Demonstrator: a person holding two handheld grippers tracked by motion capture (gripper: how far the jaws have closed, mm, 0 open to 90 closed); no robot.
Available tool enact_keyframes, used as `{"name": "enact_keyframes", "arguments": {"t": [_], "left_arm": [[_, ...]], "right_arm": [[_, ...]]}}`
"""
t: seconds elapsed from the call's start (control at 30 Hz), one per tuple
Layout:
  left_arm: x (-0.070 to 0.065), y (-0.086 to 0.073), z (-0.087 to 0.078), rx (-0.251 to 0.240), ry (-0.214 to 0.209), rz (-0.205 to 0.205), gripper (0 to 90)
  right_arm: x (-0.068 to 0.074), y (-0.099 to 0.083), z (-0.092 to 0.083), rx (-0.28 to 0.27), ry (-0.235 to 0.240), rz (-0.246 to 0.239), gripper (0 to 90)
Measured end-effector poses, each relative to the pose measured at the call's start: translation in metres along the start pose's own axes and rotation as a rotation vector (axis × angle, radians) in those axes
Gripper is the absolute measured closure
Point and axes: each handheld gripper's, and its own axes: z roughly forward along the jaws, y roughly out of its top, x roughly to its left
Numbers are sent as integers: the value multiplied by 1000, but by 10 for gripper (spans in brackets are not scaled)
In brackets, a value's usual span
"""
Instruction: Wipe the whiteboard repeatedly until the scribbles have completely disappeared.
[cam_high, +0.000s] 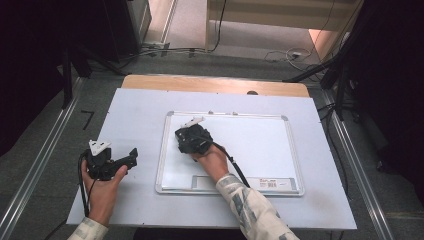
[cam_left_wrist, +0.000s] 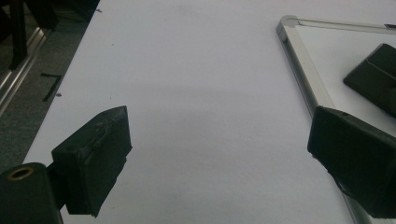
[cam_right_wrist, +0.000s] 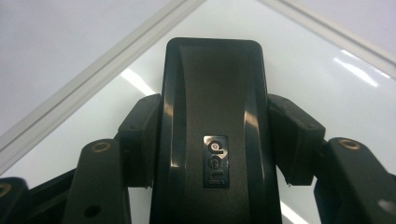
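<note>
A white whiteboard (cam_high: 260, 145) with a silver frame lies flat on the table. My right gripper (cam_high: 186, 136) sits over its upper left part, held by a hand in a patterned sleeve. In the right gripper view the right gripper (cam_right_wrist: 215, 135) is shut on a glossy black board eraser (cam_right_wrist: 212, 93), one pad pressing each long side, and the eraser rests low over the white surface near the frame's corner. My left gripper (cam_high: 131, 156) rests to the left of the board, on the white table cover. Its jaws stand wide apart in the left gripper view, the left gripper (cam_left_wrist: 219, 140) holding nothing.
A white sheet (cam_high: 140, 110) covers the table, with a strip of wood (cam_high: 215, 82) showing at the far edge. Metal rails (cam_high: 40, 165) run along the floor on both sides. Cables lie on the floor beyond the table. The board's frame (cam_left_wrist: 299, 60) runs close to my left gripper.
</note>
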Motion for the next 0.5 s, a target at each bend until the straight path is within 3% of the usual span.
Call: {"name": "enact_keyframes", "arguments": {"t": [0.17, 0.27, 0.37, 0.5], "left_arm": [[0, 1, -1, -4, -1, 0, 64], [-1, 1, 0, 0, -1, 3, 64], [-2, 1, -1, -3, -3, 3, 64], [1, 0, -1, -3, -5, -2, 65]], "right_arm": [[19, -5, -3, -10, 25, -32, 387], [23, -2, 0, -28, 22, -35, 387], [20, 6, 9, -37, 2, -7, 387], [6, 19, 21, -41, -23, 22, 387]]}}
